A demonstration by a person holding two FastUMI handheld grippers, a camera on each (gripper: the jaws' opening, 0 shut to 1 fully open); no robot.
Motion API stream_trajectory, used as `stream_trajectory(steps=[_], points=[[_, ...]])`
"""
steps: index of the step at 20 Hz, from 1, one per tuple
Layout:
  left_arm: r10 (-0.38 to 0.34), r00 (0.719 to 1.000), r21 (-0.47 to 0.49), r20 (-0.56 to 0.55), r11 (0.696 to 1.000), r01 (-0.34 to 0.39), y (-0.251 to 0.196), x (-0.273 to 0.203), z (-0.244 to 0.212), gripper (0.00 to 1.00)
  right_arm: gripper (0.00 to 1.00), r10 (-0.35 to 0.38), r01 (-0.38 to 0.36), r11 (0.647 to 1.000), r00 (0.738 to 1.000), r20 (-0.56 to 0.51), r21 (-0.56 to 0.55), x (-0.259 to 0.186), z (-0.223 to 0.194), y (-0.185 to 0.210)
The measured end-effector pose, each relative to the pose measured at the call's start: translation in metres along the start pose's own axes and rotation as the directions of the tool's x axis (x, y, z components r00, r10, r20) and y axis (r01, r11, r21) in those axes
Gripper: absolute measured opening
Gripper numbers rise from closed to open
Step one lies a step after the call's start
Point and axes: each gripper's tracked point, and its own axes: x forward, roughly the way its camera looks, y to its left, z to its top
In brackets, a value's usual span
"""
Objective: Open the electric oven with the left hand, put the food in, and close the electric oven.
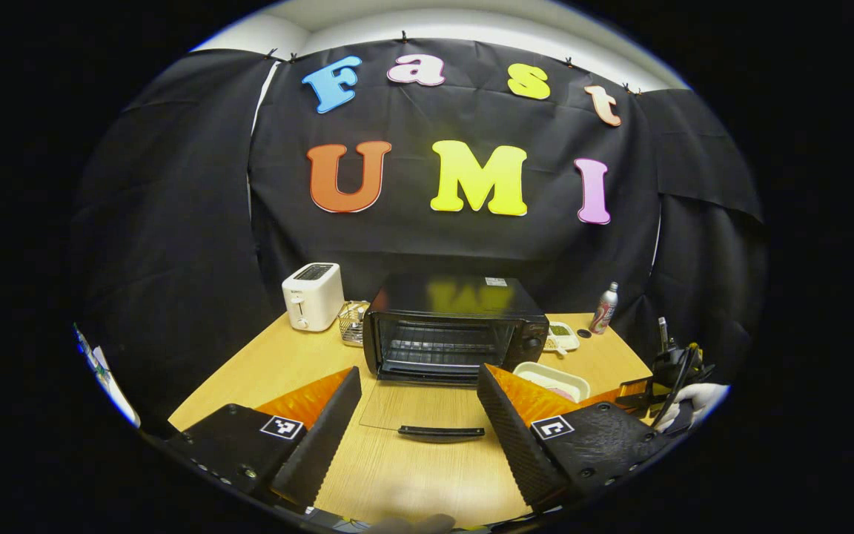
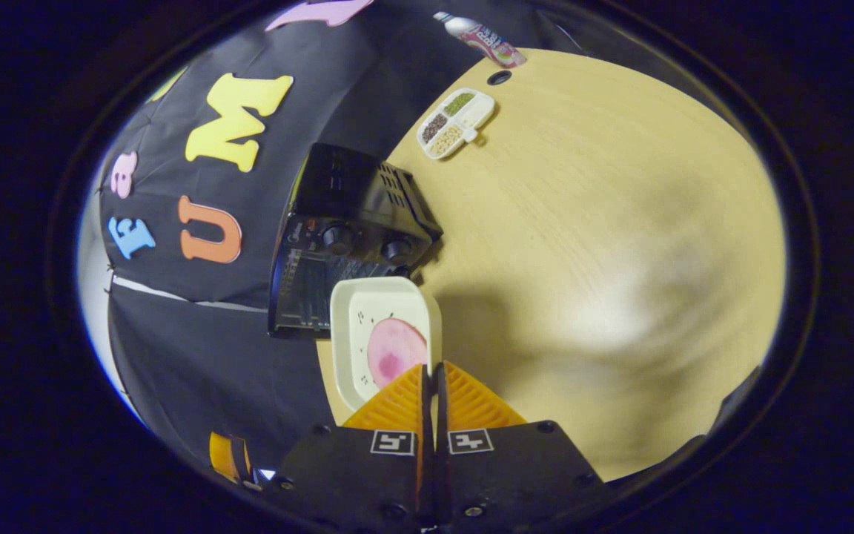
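Note:
The black electric oven [image 1: 457, 326] stands at the back middle of the table, its glass door [image 1: 412, 404] folded down flat with the handle [image 1: 440, 432] nearest me. My left gripper [image 1: 419, 371] hangs open just above that door, a finger on each side, holding nothing. To the right of the door is a white dish [image 1: 551, 380], with the right gripper [image 1: 608, 393] at its near edge. In the right gripper view my right gripper [image 2: 432, 367] is shut on the rim of the white dish [image 2: 368, 304], which carries a pink slice of food [image 2: 395, 351], in front of the oven [image 2: 345, 237].
A white toaster [image 1: 313, 295] and a wire basket [image 1: 353, 322] stand left of the oven. A divided snack tray [image 1: 562, 336] and a spray can [image 1: 605, 308] stand to its right. A gloved hand [image 1: 701, 397] holds the right gripper. The tabletop [image 2: 605, 245] spreads right of the oven.

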Motion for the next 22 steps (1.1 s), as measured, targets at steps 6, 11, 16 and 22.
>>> stream_trajectory(steps=[6,11,16,22], points=[[-0.021,1.0,0.024,-0.009,0.999,0.021,0.02,-0.013,0.008,0.95,0.04,0.012,-0.025,0.991,0.996,0.093,0.132,0.063,-0.032,0.037],[-0.021,1.0,0.028,-0.022,0.999,0.021,0.036,-0.022,0.011,0.95,0.04,0.013,-0.055,0.968,0.985,0.173,0.244,0.111,-0.038,0.067],[-0.009,0.999,0.022,-0.038,1.0,0.01,0.053,-0.023,0.012,0.96,0.0,-0.01,-0.062,0.951,0.973,0.229,0.304,0.149,-0.032,0.096],[-0.014,0.998,0.028,-0.057,0.999,0.015,0.063,-0.012,0.014,0.96,0.0,-0.053,-0.065,0.916,0.959,0.278,0.397,0.188,-0.008,0.107]])
